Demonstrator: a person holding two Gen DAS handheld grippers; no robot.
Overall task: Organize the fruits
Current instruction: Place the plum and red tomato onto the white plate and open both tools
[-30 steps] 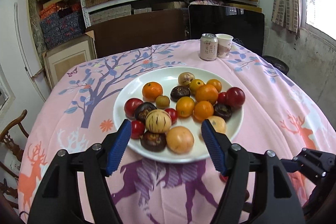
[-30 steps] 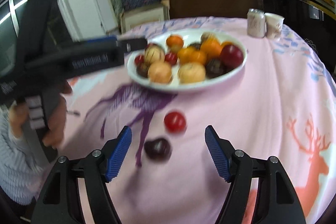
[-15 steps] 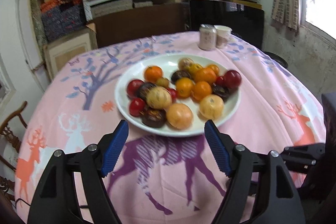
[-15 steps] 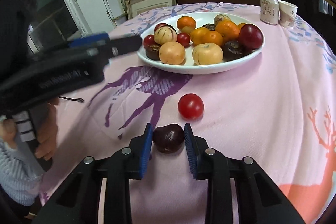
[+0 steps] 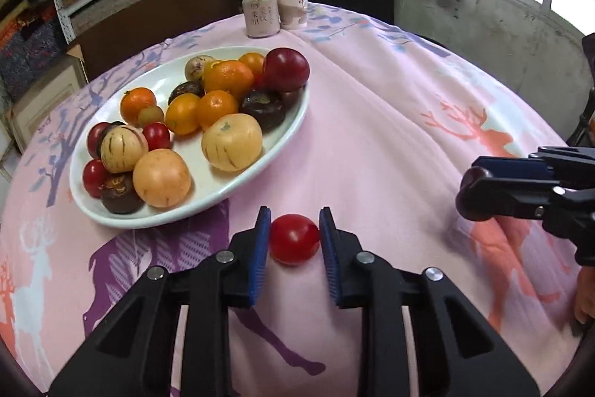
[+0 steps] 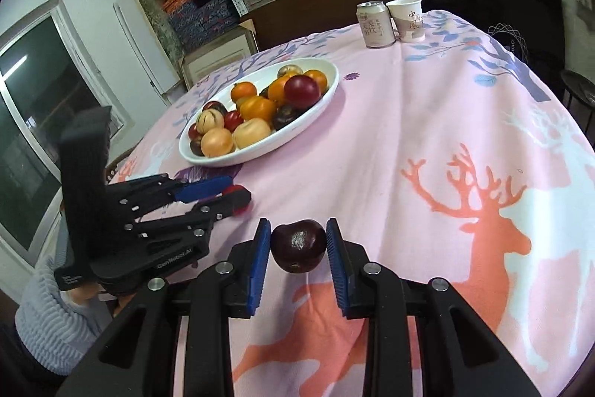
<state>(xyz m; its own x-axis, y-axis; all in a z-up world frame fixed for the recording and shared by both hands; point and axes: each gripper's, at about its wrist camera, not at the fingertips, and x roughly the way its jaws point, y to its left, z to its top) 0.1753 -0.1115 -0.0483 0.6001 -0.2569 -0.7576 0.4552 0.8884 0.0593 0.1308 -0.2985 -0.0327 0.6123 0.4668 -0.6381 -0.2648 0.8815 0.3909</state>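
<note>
beside the white plate [image 5: 238, 190] of fruit, on the pink cloth, the left gripper [image 5: 293, 240] is clamped on a red tomato [image 5: 293, 239] and the right gripper [image 6: 298, 248] on a dark purple fruit [image 6: 298, 250] (both strays). pick-up looks done; next, probably, lift each gently to its place.

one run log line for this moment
left gripper: shut on red tomato | right gripper: shut on dark purple fruit | plate: full

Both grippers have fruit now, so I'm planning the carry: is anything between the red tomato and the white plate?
Nothing visible. Bare pink tablecloth separates the red tomato, in the left gripper, from the white plate rim.
</note>
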